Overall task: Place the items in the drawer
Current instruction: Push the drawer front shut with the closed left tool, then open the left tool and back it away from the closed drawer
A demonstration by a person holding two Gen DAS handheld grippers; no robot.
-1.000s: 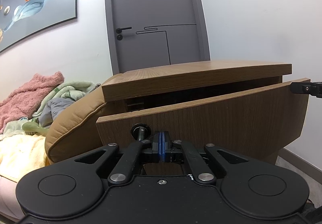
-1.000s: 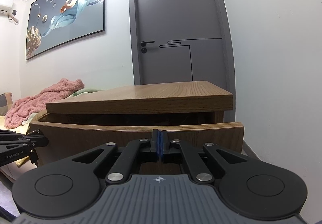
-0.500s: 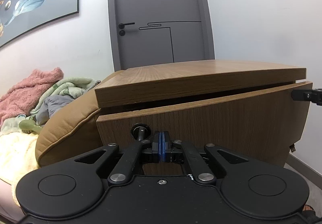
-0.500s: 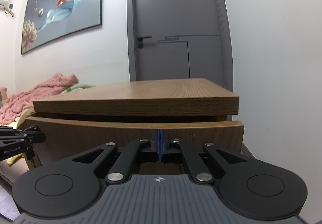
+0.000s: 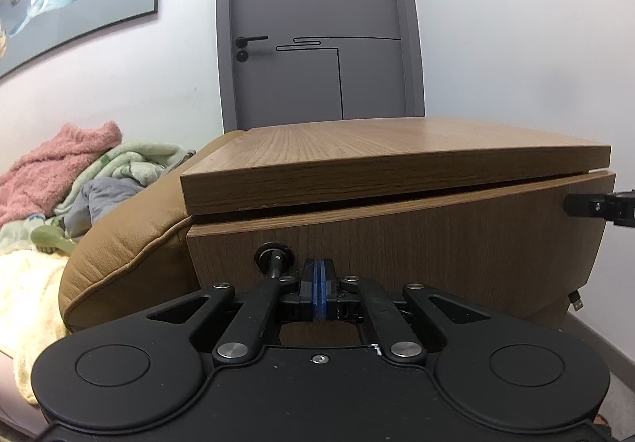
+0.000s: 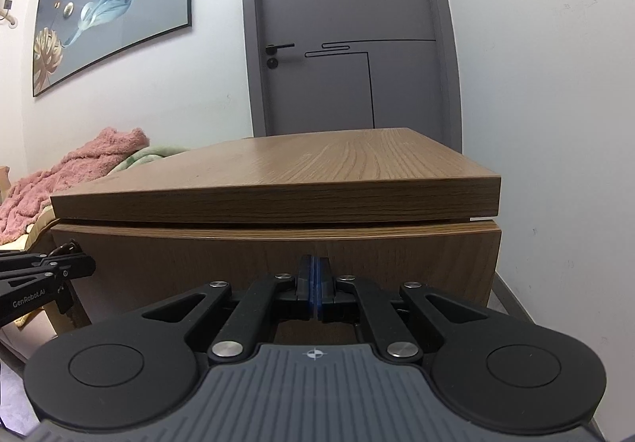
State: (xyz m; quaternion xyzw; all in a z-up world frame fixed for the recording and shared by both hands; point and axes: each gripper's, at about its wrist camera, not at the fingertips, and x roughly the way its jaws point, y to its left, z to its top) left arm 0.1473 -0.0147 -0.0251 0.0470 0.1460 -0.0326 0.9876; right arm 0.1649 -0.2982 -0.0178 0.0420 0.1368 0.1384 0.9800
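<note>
A wooden nightstand's drawer front [image 5: 416,239] [image 6: 238,255] sits almost flush under the top board [image 5: 377,160] [image 6: 297,180], with only a thin gap. Its black round knob [image 5: 274,257] is just left of my left gripper [image 5: 317,279]. The left gripper is shut and empty, its tips against the drawer front. My right gripper [image 6: 313,275] is also shut and empty, tips at the drawer front near its middle. The right gripper's tip shows at the right edge of the left wrist view [image 5: 595,205]; the left gripper shows at the left of the right wrist view [image 6: 43,275]. The drawer's inside is hidden.
A tan leather headboard cushion [image 5: 127,243] adjoins the nightstand's left. The bed holds a pink blanket [image 5: 59,160], green and grey cloths and a yellow sheet [image 5: 27,295]. A grey door [image 5: 317,45] stands behind. A white wall [image 6: 555,124] is right. A cable plug [image 5: 575,301] hangs low right.
The drawer front has moved in from clearly open to almost shut. Both shut grippers moved forward with it, toward the nightstand.
</note>
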